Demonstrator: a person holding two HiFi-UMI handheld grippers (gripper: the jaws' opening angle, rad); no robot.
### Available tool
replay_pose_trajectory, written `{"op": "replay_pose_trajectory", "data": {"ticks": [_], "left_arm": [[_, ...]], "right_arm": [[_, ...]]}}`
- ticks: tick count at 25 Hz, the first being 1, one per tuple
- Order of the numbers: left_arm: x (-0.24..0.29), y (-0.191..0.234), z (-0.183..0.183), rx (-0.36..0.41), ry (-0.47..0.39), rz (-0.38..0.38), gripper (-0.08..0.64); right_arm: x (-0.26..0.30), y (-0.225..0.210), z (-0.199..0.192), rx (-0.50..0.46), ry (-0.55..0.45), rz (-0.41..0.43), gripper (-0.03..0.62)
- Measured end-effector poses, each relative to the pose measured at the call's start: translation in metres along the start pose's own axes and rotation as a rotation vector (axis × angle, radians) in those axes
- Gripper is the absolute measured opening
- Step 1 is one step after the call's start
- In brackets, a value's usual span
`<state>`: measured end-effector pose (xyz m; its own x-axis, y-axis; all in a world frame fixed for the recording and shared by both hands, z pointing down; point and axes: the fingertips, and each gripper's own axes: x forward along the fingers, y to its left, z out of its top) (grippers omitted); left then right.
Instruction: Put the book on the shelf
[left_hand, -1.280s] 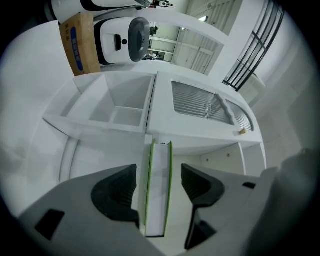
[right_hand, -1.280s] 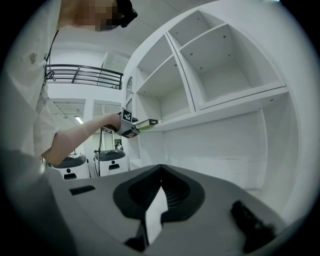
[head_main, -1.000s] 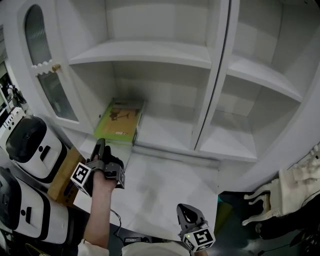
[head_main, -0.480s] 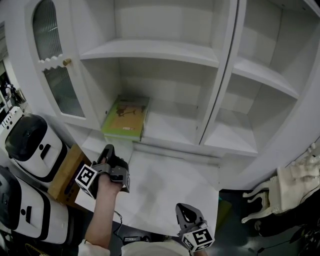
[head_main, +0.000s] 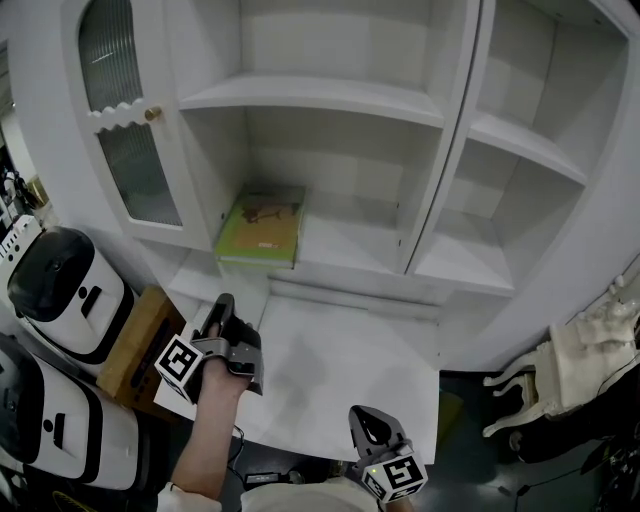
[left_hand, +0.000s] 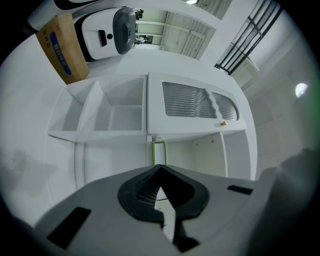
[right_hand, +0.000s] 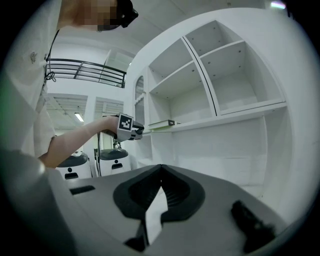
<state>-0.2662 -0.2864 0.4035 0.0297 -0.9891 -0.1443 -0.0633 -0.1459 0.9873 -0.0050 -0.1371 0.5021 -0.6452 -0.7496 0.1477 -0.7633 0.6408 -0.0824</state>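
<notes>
We've got the big white shelf unit (head_main: 320, 95) filling most of the head view, with its glass door (head_main: 130, 130) swung open on the left. Below it sits the white table (head_main: 340, 370), and two white machines (head_main: 55, 290) and a cardboard box (head_main: 135, 345) are off to the left. The green book (head_main: 262, 225) lies flat on the lowest shelf of the left compartment, close to its left wall. Our left gripper (head_main: 222, 308) hovers over the table's left edge, clear of the book, jaws pressed together on nothing. Our right gripper (head_main: 372, 430) is down low near us, jaws together too, empty.
</notes>
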Motion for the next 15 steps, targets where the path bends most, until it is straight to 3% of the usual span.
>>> {"op": "replay_pose_trajectory", "data": {"ticks": [5, 12, 15], "left_arm": [[-0.026, -0.015, -0.003, 0.148, 0.065, -0.08, 0.006], [-0.072, -0.026, -0.004, 0.273, 0.154, -0.185, 0.006], [-0.099, -0.02, -0.006, 0.45, 0.183, -0.207, 0.006]], "right_arm": [[-0.003, 0.026, -0.004, -0.005, 0.012, 0.003, 0.012], [-0.005, 0.073, -0.018, -0.008, 0.036, 0.014, 0.012], [-0.006, 0.092, -0.02, -0.012, 0.043, 0.014, 0.012]]}}
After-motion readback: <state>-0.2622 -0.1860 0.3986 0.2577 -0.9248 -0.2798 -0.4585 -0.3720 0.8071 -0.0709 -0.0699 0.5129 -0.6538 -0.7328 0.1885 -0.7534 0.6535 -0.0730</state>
